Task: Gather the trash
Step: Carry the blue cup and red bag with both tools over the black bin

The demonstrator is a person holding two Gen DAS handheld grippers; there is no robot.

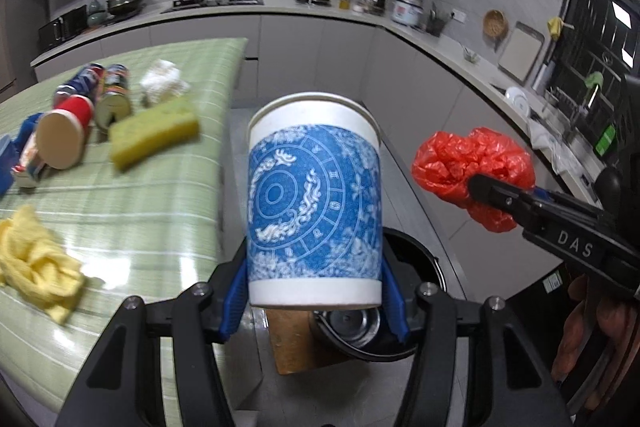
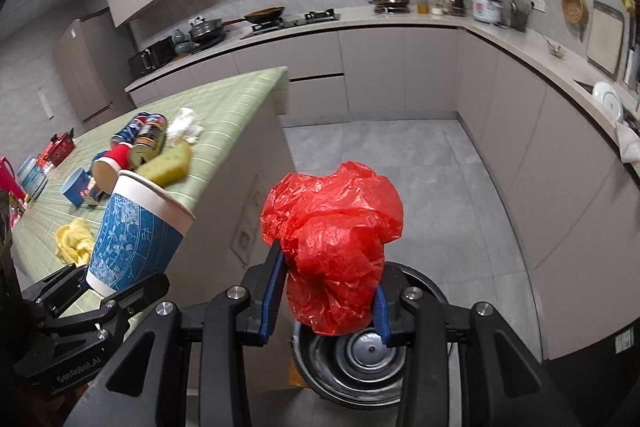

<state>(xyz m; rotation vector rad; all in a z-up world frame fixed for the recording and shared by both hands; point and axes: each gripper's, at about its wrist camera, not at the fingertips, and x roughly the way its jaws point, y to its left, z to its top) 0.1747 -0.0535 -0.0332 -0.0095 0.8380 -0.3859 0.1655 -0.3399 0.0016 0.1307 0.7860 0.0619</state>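
A: What's around?

B: Green checked desk (image 1: 132,211) carries a yellow sponge (image 1: 154,131), crumpled white tissue (image 1: 163,81), two cans lying down (image 1: 105,91), a red cup on its side (image 1: 66,137), and a yellow cloth (image 1: 34,263) near the edge. Black trash bin (image 2: 352,359) sits on the floor beside the desk, open, inside empty apart from its base.

A: Anything in the way?

B: Nothing between the loads and the bin mouth. Desk edge is just left of it.

A: Left tongs?

B: Left tongs (image 1: 316,291) half spread, blue pads pinching the blue-and-white paper cup (image 1: 314,203) near its base, cup upright, just above the bin.

A: Right?

B: Right tongs (image 2: 328,291) nearly pressed together, clamping a crumpled red plastic bag (image 2: 332,227), right over the bin opening.
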